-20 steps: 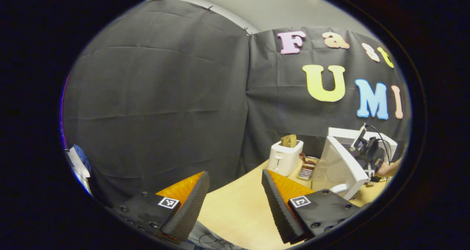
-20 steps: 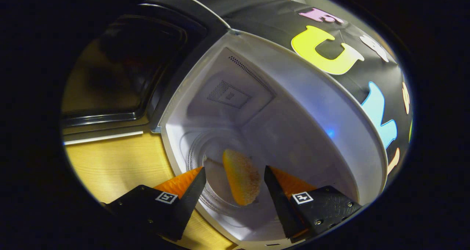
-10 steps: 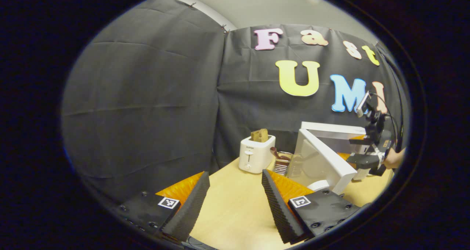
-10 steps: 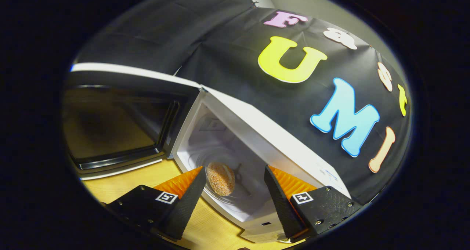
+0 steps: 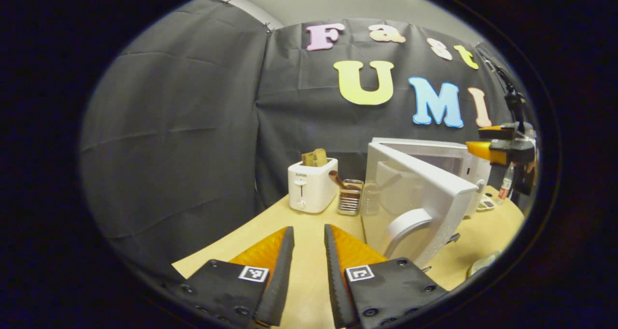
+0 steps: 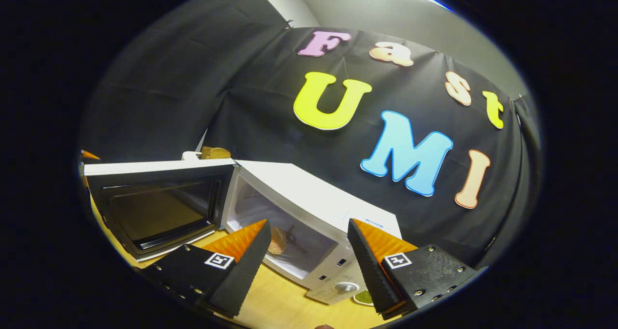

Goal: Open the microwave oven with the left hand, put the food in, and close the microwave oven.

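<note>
The food (image 6: 276, 240), a breaded piece, lies inside the white microwave oven (image 6: 309, 201) on the wooden surface (image 5: 309, 232), seen between the empty, parted fingers of the right hand-held gripper (image 6: 309, 261). The left hand-held gripper (image 5: 309, 266), nearly closed and empty, hovers before the open door (image 5: 415, 198); beyond stand a toaster (image 5: 311, 184) and rack (image 5: 350, 203).

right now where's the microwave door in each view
Left gripper view: the microwave door stands open right of centre, outer face and curved handle toward the camera.
Right gripper view: the door is at lower left, dark inner window showing.
Shared landmark: the toaster, left of the door; its bread peeks above the door.
</note>
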Available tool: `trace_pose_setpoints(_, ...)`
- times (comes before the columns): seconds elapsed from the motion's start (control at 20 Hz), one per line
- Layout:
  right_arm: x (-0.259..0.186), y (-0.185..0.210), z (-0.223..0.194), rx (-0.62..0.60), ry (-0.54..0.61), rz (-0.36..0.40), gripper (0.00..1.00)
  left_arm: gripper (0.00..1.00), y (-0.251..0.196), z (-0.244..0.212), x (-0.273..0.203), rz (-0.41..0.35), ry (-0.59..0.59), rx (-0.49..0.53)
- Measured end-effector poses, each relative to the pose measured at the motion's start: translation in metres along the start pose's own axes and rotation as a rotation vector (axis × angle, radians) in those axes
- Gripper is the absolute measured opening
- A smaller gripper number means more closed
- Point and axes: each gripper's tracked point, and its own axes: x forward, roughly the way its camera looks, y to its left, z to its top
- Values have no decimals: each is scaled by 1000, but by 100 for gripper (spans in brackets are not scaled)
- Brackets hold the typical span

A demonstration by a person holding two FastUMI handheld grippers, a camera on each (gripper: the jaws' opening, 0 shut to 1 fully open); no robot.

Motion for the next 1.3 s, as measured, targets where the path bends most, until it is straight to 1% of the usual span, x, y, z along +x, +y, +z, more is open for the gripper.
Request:
trace_pose_setpoints(0.05, -9, -7, -2, 4, 3, -13, 97, 41, -10, -4, 1, -26, 11, 5)
trace_pose_setpoints(0.1, -17, -12, -4, 10, 7, -21, 97, 38, -18, -7, 2, -46, 21, 17)
trace_pose_setpoints(0.15, -25, -17, -6, 21, 10, -30, 97, 29, -19, -9, -1, -33, 18, 36)
trace_pose_setpoints(0.25, -40, -27, -10, 57, 21, -44, 97, 11, -37, -14, 0, -69, 39, 44)
trace_pose_setpoints(0.3, -47, -32, -13, 77, 26, -51, 97, 5, -41, -14, -2, -73, 43, 51)
trace_pose_setpoints(0.35, -54, -36, -14, 95, 29, -55, 97, 0, -49, -15, 0, -94, 50, 47)
trace_pose_setpoints(0.4, -60, -40, -14, 110, 29, -65, 97, 8, -58, -18, -1, -114, 58, 42)
trace_pose_setpoints(0.6, -87, -49, -23, 138, 47, -75, 97, 7, -93, -18, -1, -171, 69, 76)
trace_pose_setpoints(0.75, -104, -59, -26, 145, 51, -85, 97, 7, -129, -12, -3, -232, 72, 88)
trace_pose_setpoints(0.9, -115, -68, -33, 187, 69, -91, 97, 7, -164, -7, 1, -286, 74, 121)
trace_pose_setpoints(1.15, -137, -90, -42, 203, 87, -144, 97, 7, -220, 8, 9, -399, 55, 143)
trace_pose_setpoints(1.3, -152, -100, -49, 218, 102, -181, 97, 8, -245, 16, 13, -455, 39, 155)
